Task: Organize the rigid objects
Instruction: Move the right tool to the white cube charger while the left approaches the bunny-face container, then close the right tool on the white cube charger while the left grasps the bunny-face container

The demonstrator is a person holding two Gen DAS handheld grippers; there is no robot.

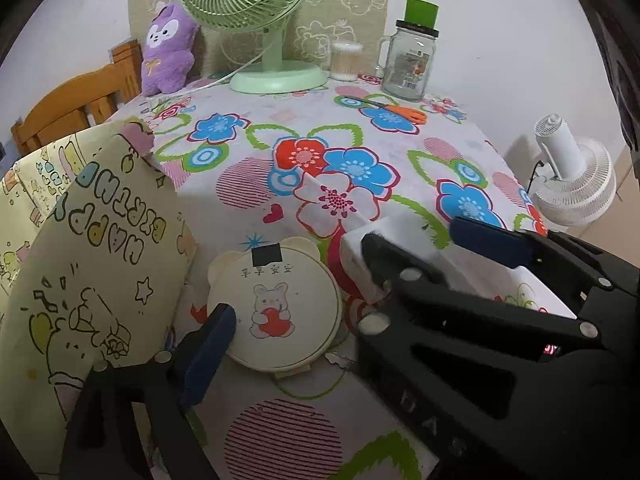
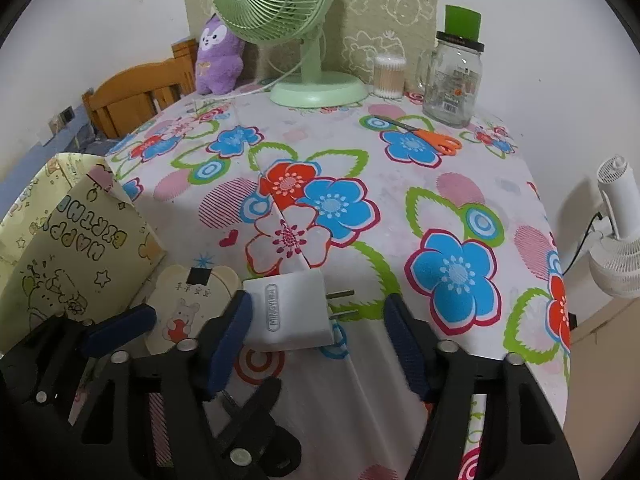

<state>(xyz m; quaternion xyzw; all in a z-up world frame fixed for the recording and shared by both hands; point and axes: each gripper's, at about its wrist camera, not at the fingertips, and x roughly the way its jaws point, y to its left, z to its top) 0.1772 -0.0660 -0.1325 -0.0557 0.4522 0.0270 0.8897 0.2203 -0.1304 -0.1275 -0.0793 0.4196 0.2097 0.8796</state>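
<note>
A round cream compact (image 1: 275, 304) with a rabbit picture lies flat near the table's front edge; it also shows in the right wrist view (image 2: 188, 312). A white plug adapter (image 2: 290, 316) lies to its right with its prongs pointing right. My right gripper (image 2: 320, 320) is open, its fingers on either side of the adapter. In the left wrist view the right gripper (image 1: 416, 240) covers most of the adapter (image 1: 396, 228). My left gripper is open; only its left finger (image 1: 208, 344) shows, beside the compact. A yellow "Happy Birthday" gift bag (image 1: 100, 264) stands at the left.
At the back stand a green desk fan (image 1: 256, 8), a purple plush (image 1: 166, 52), a cotton swab tub (image 1: 345, 60) and a glass jar (image 1: 410, 60) with a green cap. Orange scissors (image 1: 394, 110) lie near the jar. A white fan (image 1: 572, 172) stands beyond the table's right edge.
</note>
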